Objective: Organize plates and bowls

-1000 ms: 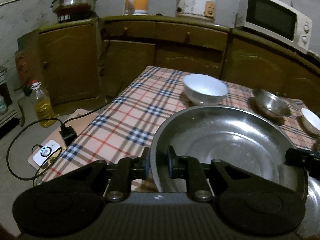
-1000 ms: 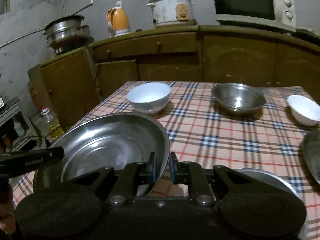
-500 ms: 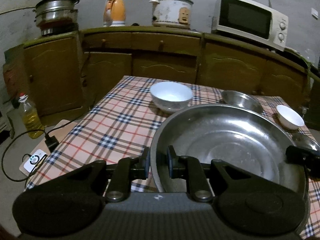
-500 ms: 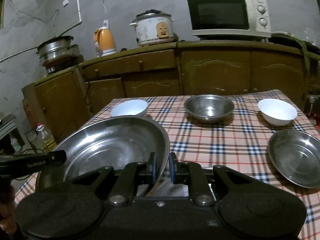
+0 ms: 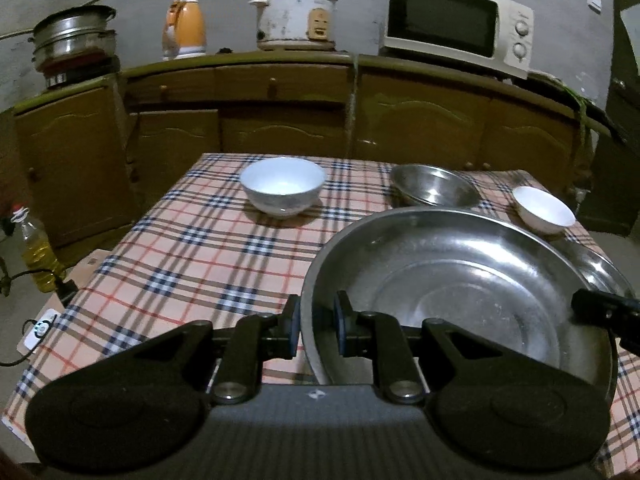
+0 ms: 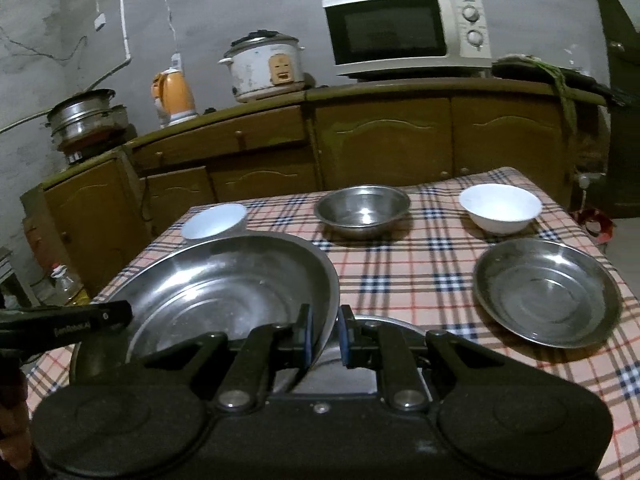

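A large steel pan hangs over the plaid table, held from both sides. My left gripper is shut on its left rim. My right gripper is shut on the right rim of the same pan. Farther back stand a big white bowl, a steel bowl and a small white bowl. A steel plate lies at the right of the table. The rim of another steel dish shows beneath my right gripper.
Brown cabinets run behind the table, carrying a microwave, a rice cooker, an orange kettle and a steel pot. An oil bottle and cables sit on the floor at the left.
Both grippers have carried the pan to the right across the table, still shut on its rims. The small white bowl and the steel plate at the right have come into view.
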The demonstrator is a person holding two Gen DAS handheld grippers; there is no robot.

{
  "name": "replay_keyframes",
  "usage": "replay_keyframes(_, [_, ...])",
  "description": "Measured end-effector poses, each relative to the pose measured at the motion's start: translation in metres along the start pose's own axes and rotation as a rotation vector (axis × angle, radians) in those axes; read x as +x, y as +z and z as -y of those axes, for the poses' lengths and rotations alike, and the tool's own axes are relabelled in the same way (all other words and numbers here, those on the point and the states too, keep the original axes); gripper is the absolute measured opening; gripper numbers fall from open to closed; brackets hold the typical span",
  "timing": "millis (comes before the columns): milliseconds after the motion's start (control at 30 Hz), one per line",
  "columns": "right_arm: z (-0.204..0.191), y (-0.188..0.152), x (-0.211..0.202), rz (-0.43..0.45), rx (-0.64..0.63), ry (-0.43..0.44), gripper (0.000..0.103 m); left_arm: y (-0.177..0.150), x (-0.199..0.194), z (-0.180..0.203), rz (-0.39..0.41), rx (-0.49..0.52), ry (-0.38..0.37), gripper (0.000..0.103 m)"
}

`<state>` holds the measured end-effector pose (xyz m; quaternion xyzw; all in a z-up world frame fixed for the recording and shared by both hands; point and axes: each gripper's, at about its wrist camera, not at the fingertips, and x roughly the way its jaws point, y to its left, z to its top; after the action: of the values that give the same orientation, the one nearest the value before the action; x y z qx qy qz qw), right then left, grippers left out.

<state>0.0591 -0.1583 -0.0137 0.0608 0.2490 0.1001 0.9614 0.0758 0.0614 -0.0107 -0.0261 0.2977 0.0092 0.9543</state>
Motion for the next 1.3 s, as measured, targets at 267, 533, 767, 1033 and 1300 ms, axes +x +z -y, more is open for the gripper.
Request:
replay_keyframes(267, [0.025, -0.008, -0.005, -0.006, 0.036, -0.051, 0.018, -0.006, 0.011, 0.023, -0.022, 0.034, -0.044, 0.018])
replay_keyframes(533, [0.044, -0.019, 0.003, -0.035, 0.063, -0.085, 0.018, -0.015, 0.027, 0.039, -0.053, 0.064, -0.066, 0.018])
replay_keyframes(767, [0.061, -0.034, 0.013, -0.078, 0.075, -0.125, 0.018, -0.027, 0.042, 0.054, -0.089, 0.096, -0.083, 0.018])
replay_keyframes(1033, [0.072, -0.048, 0.024, -0.116, 0.082, -0.154, 0.018, -0.038, 0.055, 0.065, -0.131, 0.130, -0.087, 0.019])
replay_keyframes(1300, [0.074, -0.052, 0.030, -0.115, 0.061, -0.169, 0.018, -0.045, 0.063, 0.070, -0.148, 0.151, -0.082, 0.020])
